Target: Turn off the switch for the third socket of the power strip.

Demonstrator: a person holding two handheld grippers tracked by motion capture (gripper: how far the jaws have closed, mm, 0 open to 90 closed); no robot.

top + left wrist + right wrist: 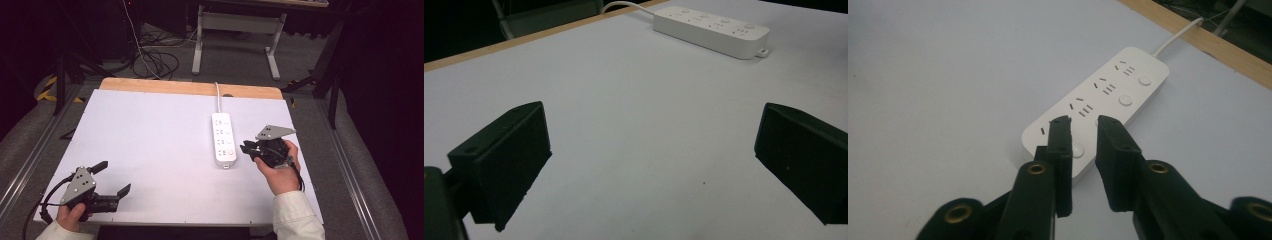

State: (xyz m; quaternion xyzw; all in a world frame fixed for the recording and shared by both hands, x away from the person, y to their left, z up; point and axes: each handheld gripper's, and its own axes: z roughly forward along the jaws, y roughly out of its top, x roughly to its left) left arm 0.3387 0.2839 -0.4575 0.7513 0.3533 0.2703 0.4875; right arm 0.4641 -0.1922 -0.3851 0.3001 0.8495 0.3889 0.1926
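White plastic makes up the long, round-cornered power strip point(223, 139), which lies on the pale, matte surface point(150, 145) right of centre. No brand name, label or readable writing shows on it; its top carries only groups of dark socket slots, each paired with a round white button, as the right gripper view shows point(1108, 102). Its long axis runs from the person's side toward the far wooden edge point(190, 88) of the surface, and a white cable point(217, 97) leaves its far end and passes over that edge.

The right tongs point(246, 148), held in the person's right hand point(281, 172), sit just beside the near end of the strip on its right side, aimed leftward at it. In the right gripper view the two black jaws stand close together with a narrow gap between them, holding nothing, their tips over the near end of the strip point(1083, 125); whether they touch it cannot be told.

The left tongs point(112, 177), held in the person's left hand point(70, 215), are at the near left corner of the surface, well apart from the strip. Their jaws are spread wide and empty, pointing rightward; the left gripper view shows bare surface between them and the strip point(711, 31) lying far off at the upper right.
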